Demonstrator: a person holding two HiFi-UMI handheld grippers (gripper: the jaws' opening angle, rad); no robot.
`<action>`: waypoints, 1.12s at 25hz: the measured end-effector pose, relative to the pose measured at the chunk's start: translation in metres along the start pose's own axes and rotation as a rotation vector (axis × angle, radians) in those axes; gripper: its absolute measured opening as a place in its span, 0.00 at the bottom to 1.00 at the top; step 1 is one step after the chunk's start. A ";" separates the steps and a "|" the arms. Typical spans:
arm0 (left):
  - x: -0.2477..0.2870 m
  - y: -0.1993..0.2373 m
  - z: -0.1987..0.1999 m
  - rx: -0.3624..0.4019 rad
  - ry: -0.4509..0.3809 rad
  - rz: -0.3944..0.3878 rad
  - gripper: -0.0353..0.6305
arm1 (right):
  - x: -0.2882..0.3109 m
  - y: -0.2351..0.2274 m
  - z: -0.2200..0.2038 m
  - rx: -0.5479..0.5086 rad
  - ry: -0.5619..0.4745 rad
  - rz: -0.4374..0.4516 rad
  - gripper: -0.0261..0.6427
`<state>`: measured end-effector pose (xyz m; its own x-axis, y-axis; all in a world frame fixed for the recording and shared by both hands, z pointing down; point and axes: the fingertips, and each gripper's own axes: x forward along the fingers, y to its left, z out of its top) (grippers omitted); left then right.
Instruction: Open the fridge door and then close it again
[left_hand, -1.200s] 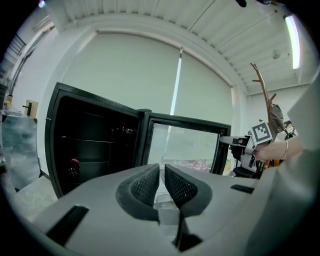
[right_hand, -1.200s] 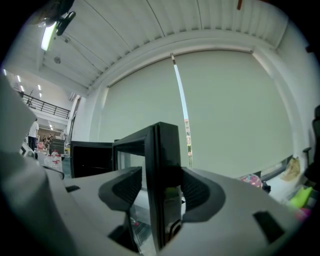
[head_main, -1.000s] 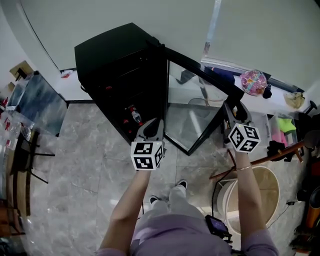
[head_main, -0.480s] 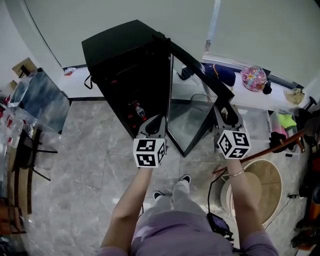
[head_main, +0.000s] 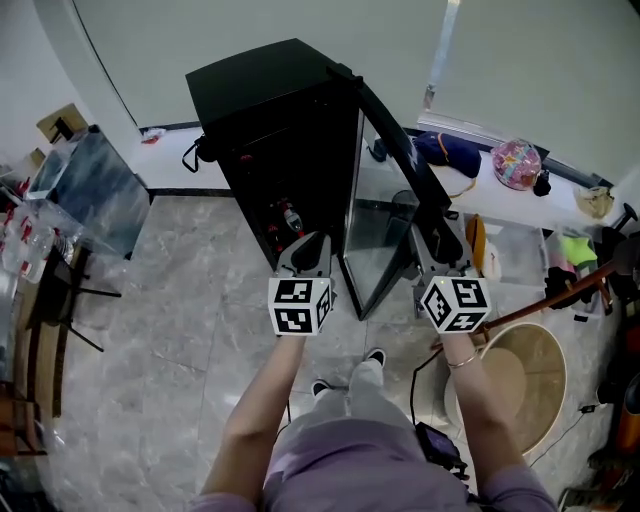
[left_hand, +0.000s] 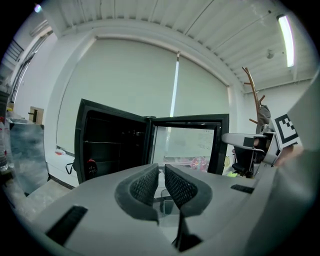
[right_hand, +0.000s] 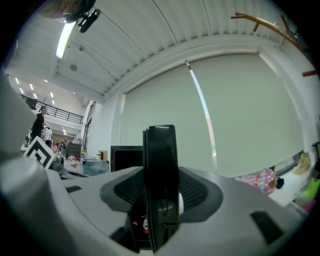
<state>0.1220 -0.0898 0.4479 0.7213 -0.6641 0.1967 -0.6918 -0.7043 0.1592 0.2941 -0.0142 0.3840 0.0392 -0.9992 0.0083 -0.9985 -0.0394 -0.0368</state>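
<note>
A grey marbled tile floor (head_main: 160, 340) spreads under everything, and on it stands the tall black fridge (head_main: 262, 95), set against a pale wall with its dark inside showing. Its door (head_main: 383, 215), a glass pane in a black frame, stands open, swung out toward the person on the fridge's right side, with its free edge nearest the right hand. To the right of the door a round pale wooden tub (head_main: 525, 385) sits on the floor beside the person's right arm. The right gripper (right_hand: 160, 192) has the door's free edge between its jaws: they have just been closing, and the ribbed pads now press on either face of the black frame, set fairly wide by its thickness. The left gripper (left_hand: 161, 184) hangs in front of the open fridge, apart from it, its jaws narrow with only a thin slit between the pads and nothing in them. A small red bottle (head_main: 292, 218) stands low inside the fridge
</note>
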 end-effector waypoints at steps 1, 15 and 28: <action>-0.003 0.003 0.000 0.001 0.001 0.006 0.10 | 0.000 0.007 0.000 -0.010 0.001 0.010 0.35; -0.047 0.047 0.002 0.007 -0.028 0.044 0.19 | 0.032 0.102 -0.002 -0.031 0.003 0.164 0.38; -0.052 0.070 0.001 -0.009 -0.041 0.088 0.19 | 0.069 0.154 -0.007 -0.051 0.018 0.271 0.47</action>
<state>0.0357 -0.1048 0.4482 0.6585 -0.7330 0.1707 -0.7526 -0.6408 0.1515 0.1427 -0.0890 0.3859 -0.2303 -0.9729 0.0228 -0.9730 0.2306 0.0105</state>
